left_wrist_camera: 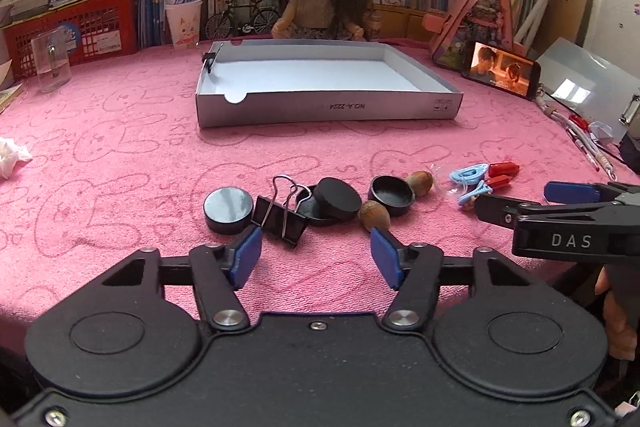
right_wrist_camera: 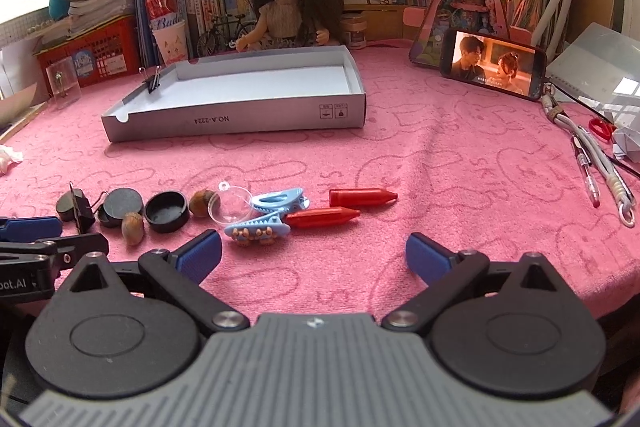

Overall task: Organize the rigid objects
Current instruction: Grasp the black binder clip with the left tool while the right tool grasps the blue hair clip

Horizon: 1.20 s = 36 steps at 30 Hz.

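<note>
Barely under way, by the look of it: the shallow grey box (left_wrist_camera: 328, 107) sits in the upper middle of the left wrist view with its white floor bare, and the only thing on it is a small binder clip (left_wrist_camera: 209, 61) pinched onto its left wall. Everything else waits in a loose row on the pink worktop (left_wrist_camera: 120, 147) across the middle of the frame: a round black lid (left_wrist_camera: 229, 209), a bigger binder clip (left_wrist_camera: 282, 217), a black puck (left_wrist_camera: 337, 198) leaning on another lid, a black cap (left_wrist_camera: 392, 194), two wooden nuts (left_wrist_camera: 375, 215), then blue hair clips (right_wrist_camera: 276, 201), a clear plastic dome (right_wrist_camera: 232, 207) and two red crayons (right_wrist_camera: 362, 195). The left gripper (left_wrist_camera: 316, 259) hovers low, its jaws spread wide and empty, framing the bigger clip and the nut. The right gripper (right_wrist_camera: 314, 255) is likewise released, holding nothing, just below the hair clips. Nearly all the sorting looks left to do.
</note>
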Each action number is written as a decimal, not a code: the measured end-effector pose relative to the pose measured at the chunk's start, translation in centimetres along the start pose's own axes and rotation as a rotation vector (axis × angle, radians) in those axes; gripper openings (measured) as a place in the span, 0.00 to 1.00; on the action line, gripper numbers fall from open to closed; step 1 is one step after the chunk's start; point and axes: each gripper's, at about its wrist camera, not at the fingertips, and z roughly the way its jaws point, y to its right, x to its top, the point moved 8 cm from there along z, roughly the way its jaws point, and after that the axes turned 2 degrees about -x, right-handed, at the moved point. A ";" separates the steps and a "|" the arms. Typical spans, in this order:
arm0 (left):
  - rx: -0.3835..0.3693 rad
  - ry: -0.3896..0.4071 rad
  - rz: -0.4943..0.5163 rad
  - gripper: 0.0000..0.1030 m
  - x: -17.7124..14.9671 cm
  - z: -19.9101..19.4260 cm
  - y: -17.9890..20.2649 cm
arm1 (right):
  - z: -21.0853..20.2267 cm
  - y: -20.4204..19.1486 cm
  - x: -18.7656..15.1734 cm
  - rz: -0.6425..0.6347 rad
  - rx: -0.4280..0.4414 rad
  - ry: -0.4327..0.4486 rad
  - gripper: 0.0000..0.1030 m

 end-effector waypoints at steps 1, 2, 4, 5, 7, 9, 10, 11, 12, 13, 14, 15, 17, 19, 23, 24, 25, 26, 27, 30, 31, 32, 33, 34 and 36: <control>0.001 0.007 0.019 0.47 0.0 -0.1 0.3 | -0.1 -0.2 0.0 -0.015 0.005 0.007 0.94; 0.005 0.012 0.030 0.42 0.1 -0.1 0.4 | -0.1 -0.4 0.0 -0.029 0.010 0.013 0.90; 0.034 0.024 0.037 0.40 0.2 -0.1 0.4 | -0.3 -0.9 0.0 -0.045 0.025 0.027 0.87; 0.053 0.033 0.036 0.39 0.3 -0.2 0.1 | -0.5 -1.1 0.0 -0.051 0.034 0.035 0.85; 0.079 0.045 0.037 0.39 0.5 -0.1 -0.4 | -0.6 -1.5 0.0 -0.074 0.044 0.047 0.83; 0.078 0.045 0.045 0.39 0.6 0.0 -0.7 | -0.6 -1.9 -0.1 -0.101 0.048 0.050 0.79; 0.073 0.042 0.052 0.39 0.6 0.1 -0.8 | -0.6 -2.1 -0.2 -0.110 0.050 0.047 0.76; 0.065 0.037 0.060 0.39 0.5 0.3 -0.8 | -0.5 -2.2 -0.3 -0.115 0.055 0.042 0.73; 0.058 0.032 0.068 0.39 0.5 0.4 -0.8 | -0.4 -2.2 -0.3 -0.118 0.060 0.039 0.71; 0.050 0.026 0.073 0.39 0.5 0.6 -0.8 | -0.4 -2.4 -0.3 -0.120 0.065 0.039 0.69; 0.041 0.020 0.074 0.39 0.4 0.7 -0.8 | -0.4 -2.4 -0.4 -0.122 0.068 0.042 0.69; 0.032 0.015 0.070 0.39 0.3 0.8 -0.9 | -0.5 -2.5 -0.4 -0.123 0.068 0.046 0.69; 0.017 0.008 0.058 0.39 0.2 1.1 -1.1 | -0.3 -2.6 -0.3 -0.131 0.071 0.044 0.69; 0.015 0.007 0.047 0.39 0.3 1.3 -1.4 | -0.3 -2.7 -0.2 -0.131 0.074 0.046 0.69; 0.004 0.017 0.032 0.40 0.3 1.6 -2.0 | 0.0 -3.0 0.0 -0.139 0.084 0.045 0.67; 0.000 0.021 0.032 0.41 0.4 1.6 -2.0 | 0.1 -3.1 -0.1 -0.139 0.087 0.046 0.66; -0.005 0.025 0.034 0.41 0.4 1.6 -2.0 | 0.1 -3.1 -0.1 -0.139 0.089 0.045 0.64; -0.008 0.028 0.034 0.41 0.5 1.7 -2.1 | 0.2 -3.2 -0.1 -0.141 0.090 0.044 0.62; -0.012 0.035 0.034 0.41 0.5 1.7 -2.1 | 0.3 -3.3 -0.2 -0.141 0.093 0.043 0.60; -0.020 0.061 0.044 0.42 0.7 1.7 -2.0 | 0.4 -3.1 -0.1 -0.131 0.086 0.048 0.52; -0.021 0.069 0.050 0.42 0.7 1.7 -1.9 | 0.5 -3.0 -0.1 -0.127 0.084 0.048 0.52; -0.021 0.073 0.056 0.43 0.7 1.8 -1.9 | 0.6 -2.9 -0.1 -0.121 0.083 0.047 0.51; -0.021 0.072 0.062 0.43 0.7 1.8 -1.8 | 0.6 -2.8 0.0 -0.117 0.082 0.046 0.51; -0.020 0.066 0.065 0.43 0.6 1.9 -1.7 | 0.7 -2.7 0.0 -0.110 0.082 0.044 0.49; -0.017 0.062 0.065 0.42 0.4 1.9 -1.7 | 0.9 -2.5 -0.1 -0.095 0.082 0.037 0.43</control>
